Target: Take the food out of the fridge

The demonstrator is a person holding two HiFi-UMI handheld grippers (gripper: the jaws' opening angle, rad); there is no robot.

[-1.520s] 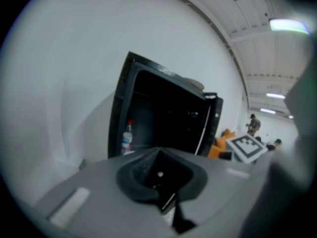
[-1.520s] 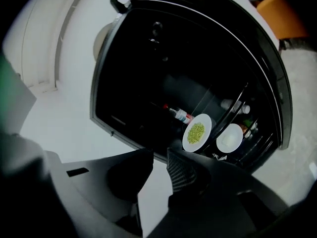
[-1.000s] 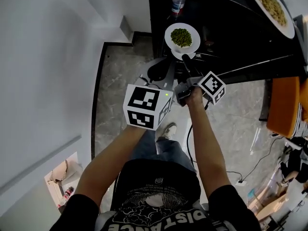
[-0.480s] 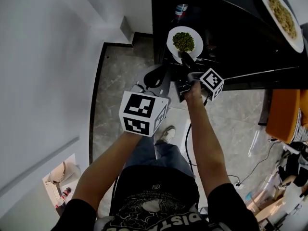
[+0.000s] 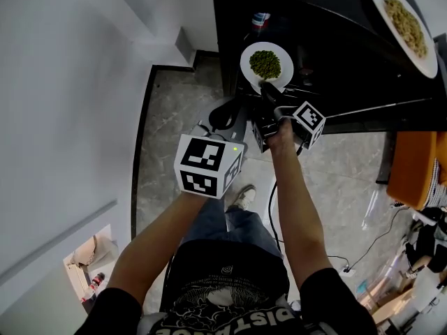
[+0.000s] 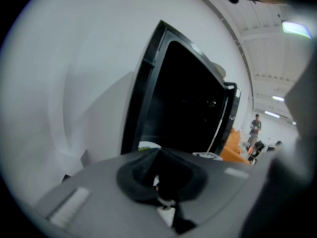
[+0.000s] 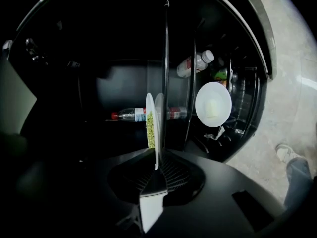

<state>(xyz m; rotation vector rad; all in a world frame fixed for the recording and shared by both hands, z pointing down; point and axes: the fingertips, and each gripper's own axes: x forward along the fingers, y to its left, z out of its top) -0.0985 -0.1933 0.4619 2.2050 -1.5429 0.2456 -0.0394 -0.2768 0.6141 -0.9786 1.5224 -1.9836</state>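
A white plate of green peas (image 5: 266, 64) sits on a shelf inside the dark open fridge (image 5: 328, 40). My right gripper (image 5: 267, 89) reaches its near rim. In the right gripper view the plate (image 7: 153, 125) stands edge-on between the jaws, which are closing on the rim, and my right gripper (image 7: 157, 165) has it pinched. My left gripper (image 5: 225, 114) hangs lower left of the plate, in front of the fridge, apart from it. In its own view my left gripper (image 6: 161, 182) looks shut and holds nothing.
A second plate of yellowish food (image 5: 399, 16) lies on the black surface at top right. Bottles (image 7: 133, 114) lie on the shelves, with a white disc (image 7: 213, 104) at the right. An orange seat (image 5: 413, 152) stands right. The black door (image 6: 188, 108) is open; white walls to the left.
My right gripper moved in to the plate's near rim, rolled, and its jaws came together on the rim. My left gripper stayed about where it was.
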